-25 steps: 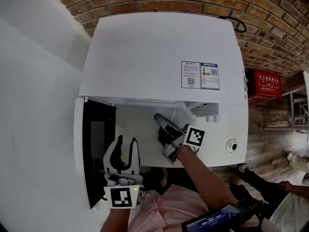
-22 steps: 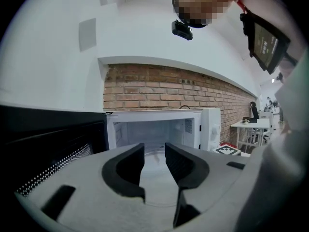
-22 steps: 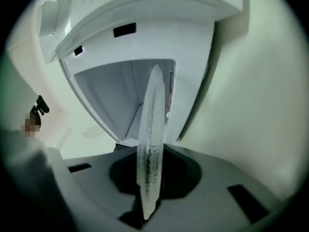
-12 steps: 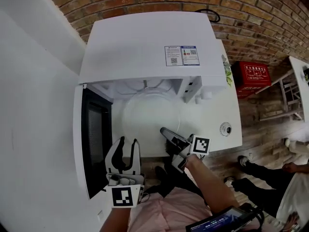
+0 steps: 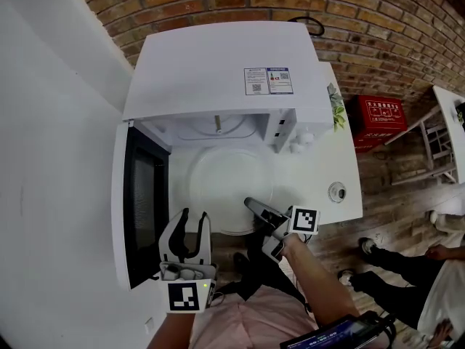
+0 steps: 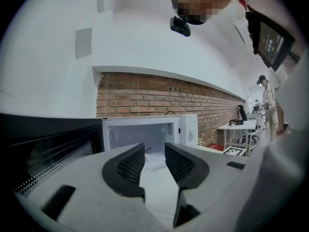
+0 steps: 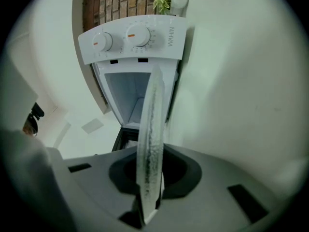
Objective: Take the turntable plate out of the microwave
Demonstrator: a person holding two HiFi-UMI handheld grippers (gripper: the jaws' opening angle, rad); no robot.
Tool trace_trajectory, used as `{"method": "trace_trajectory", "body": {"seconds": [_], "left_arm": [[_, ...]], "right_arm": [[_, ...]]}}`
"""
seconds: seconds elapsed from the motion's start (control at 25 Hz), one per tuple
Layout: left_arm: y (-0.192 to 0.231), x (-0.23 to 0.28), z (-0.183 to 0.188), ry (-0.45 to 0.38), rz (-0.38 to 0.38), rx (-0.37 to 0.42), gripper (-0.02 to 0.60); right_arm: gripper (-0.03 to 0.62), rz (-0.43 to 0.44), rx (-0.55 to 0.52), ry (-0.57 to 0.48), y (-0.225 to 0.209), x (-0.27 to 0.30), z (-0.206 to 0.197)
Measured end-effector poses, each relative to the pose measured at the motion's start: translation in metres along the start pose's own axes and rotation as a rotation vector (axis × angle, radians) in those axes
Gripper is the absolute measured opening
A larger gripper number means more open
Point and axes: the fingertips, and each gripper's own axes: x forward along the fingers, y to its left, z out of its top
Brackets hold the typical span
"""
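**Right hand.** The right tongs [image 5: 253, 206] reach in from the lower right on a bare forearm [image 5: 314, 267], pointing level toward the microwave [image 5: 218, 71]. The right gripper view shows the control knobs [image 7: 137, 35] lying sideways, so this hand is rolled onto its side. The right tongs [image 7: 153, 170] are pinched on the rim of the turntable plate [image 7: 149, 129], which runs edge-on between the two pads.

**Task item.** The turntable plate [image 5: 231, 191] is clear glass and is held roughly level in front of the open cavity. Most of it is outside the cavity, with the far rim near the mouth. The grip is on its near right edge. Whether the plate touches the table [image 5: 330, 169] below cannot be told.

**Left hand.** The left tongs [image 5: 192, 217] are held low at the near left, just beside the open door [image 5: 142, 202], and point level toward the cavity. Their marker cube [image 5: 185, 297] faces the head camera. In the left gripper view, the left tongs [image 6: 154, 151] stand spread with nothing gripped, and the lit cavity is in line beyond them.

**Surroundings.** The door is swung fully out to the left. A brick wall [image 5: 363, 20] stands behind the microwave.
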Motion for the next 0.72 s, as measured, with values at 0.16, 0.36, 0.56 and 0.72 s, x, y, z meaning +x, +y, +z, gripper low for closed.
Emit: {"method": "trace_trajectory", "body": {"seconds": [0.16, 0.36, 0.56, 0.72], "left_arm": [[-0.004, -0.003, 0.002, 0.003, 0.002, -0.004, 0.135], [-0.005, -0.005, 0.002, 0.006, 0.01, -0.002, 0.135], [-0.009, -0.005, 0.006, -0.007, 0.015, 0.014, 0.135], [-0.011, -0.007, 0.006, -0.003, 0.018, 0.013, 0.133]], "right_arm": [[0.035, -0.078, 0.024, 0.034, -0.007, -0.002, -0.007], [0.034, -0.183, 0.121, 0.035, -0.016, -0.009, -0.016], [0.036, -0.119, 0.104, 0.045, -0.008, 0.002, -0.013], [0.032, -0.141, 0.122, 0.04, -0.012, 0.001, -0.012]]}}
